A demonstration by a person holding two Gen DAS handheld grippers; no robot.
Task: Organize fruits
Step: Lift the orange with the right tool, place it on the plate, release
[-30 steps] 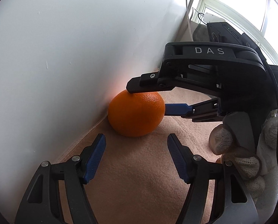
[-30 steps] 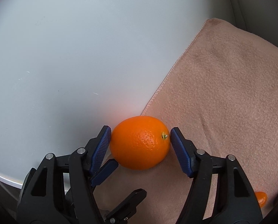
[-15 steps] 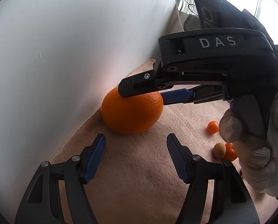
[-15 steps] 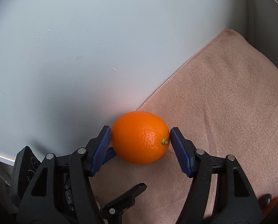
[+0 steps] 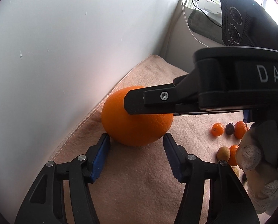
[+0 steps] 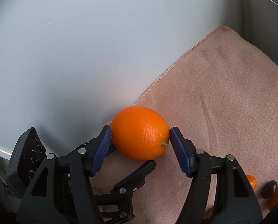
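Observation:
A large orange [image 5: 137,119] lies on the pink towel [image 5: 139,183] next to the white wall; it also shows in the right wrist view [image 6: 140,132]. My right gripper [image 6: 140,140] has its blue pads on both sides of the orange, touching it. My left gripper [image 5: 136,149] is open just in front of the orange, its pads apart beside the fruit's lower edge. The right gripper's body [image 5: 222,85] crosses over the orange in the left wrist view.
Several small fruits lie on the towel at right: tangerines [image 5: 217,129], a dark plum [image 5: 230,128], a tan fruit [image 5: 223,153]. The white wall [image 5: 64,46] bounds the left side. A window ledge with cables [image 5: 200,24] sits behind.
My left gripper has moved forward, up to the orange. The right gripper stays closed around the orange, which has shifted slightly along the wall.

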